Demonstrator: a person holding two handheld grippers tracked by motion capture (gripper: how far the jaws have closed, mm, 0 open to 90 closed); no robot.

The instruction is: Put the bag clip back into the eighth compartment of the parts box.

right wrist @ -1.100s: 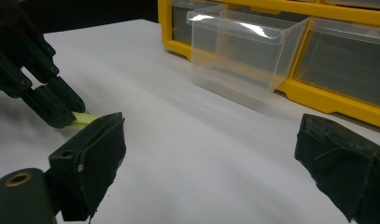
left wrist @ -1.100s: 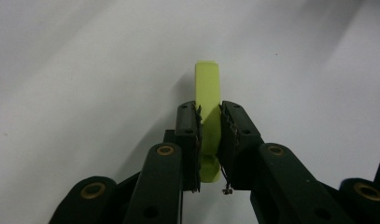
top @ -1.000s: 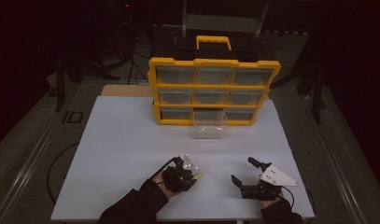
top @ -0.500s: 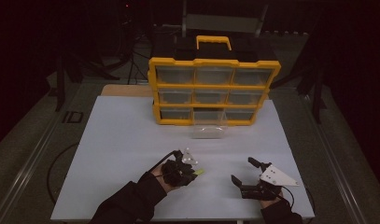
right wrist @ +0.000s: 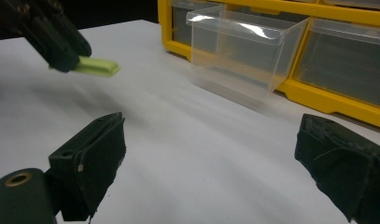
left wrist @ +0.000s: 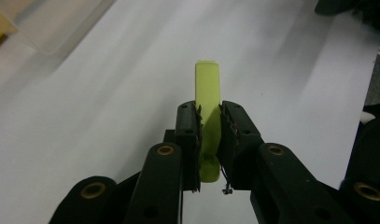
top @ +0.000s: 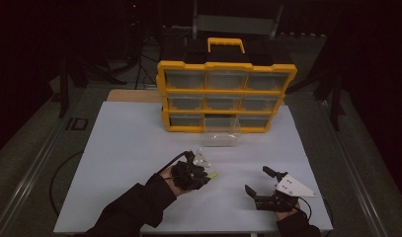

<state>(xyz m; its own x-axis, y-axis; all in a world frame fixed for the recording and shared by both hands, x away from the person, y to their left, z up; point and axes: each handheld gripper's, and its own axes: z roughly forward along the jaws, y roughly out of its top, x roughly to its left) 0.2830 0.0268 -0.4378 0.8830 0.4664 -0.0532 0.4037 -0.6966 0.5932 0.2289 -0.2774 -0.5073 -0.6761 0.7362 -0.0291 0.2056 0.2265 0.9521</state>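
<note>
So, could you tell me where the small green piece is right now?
The green piece is clamped between the left gripper's jaws, left of centre near the table's front edge, short of the pulled-out clear drawer.

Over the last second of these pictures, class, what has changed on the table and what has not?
The left gripper, shut on the green strip, has risen slightly and edged toward the yellow drawer cabinet. Nothing was grasped or released. The right gripper stayed open and in place, and the clear drawer stayed in front of the cabinet.
</note>
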